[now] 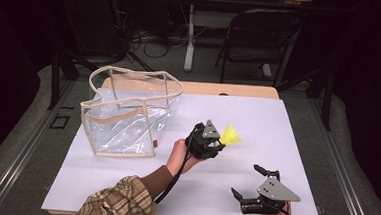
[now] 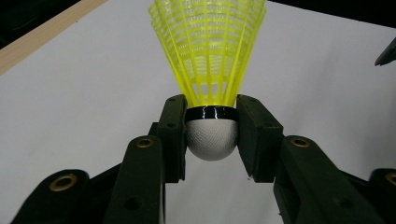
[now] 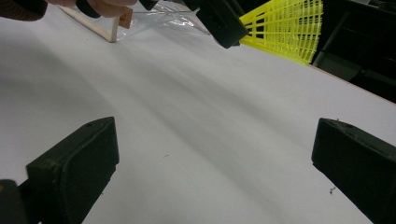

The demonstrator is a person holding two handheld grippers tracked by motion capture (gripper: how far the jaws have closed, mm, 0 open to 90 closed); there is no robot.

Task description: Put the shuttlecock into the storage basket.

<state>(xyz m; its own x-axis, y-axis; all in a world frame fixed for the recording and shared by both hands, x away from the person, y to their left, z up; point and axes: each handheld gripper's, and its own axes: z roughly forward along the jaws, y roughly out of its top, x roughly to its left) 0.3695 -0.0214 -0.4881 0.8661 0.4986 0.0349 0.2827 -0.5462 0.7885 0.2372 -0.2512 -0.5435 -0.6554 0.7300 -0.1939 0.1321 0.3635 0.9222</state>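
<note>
While the yellow shuttlecock is clamped by its white cork base between the jaws of the left gripper, its skirt is pointed away from that gripper, above the white table. The right gripper is held wide and empty, near the front edge. A clear tote bag is stood beyond the left gripper.

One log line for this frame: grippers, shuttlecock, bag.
left gripper: shut on shuttlecock | right gripper: open, nothing held | bag: upright on table
</note>
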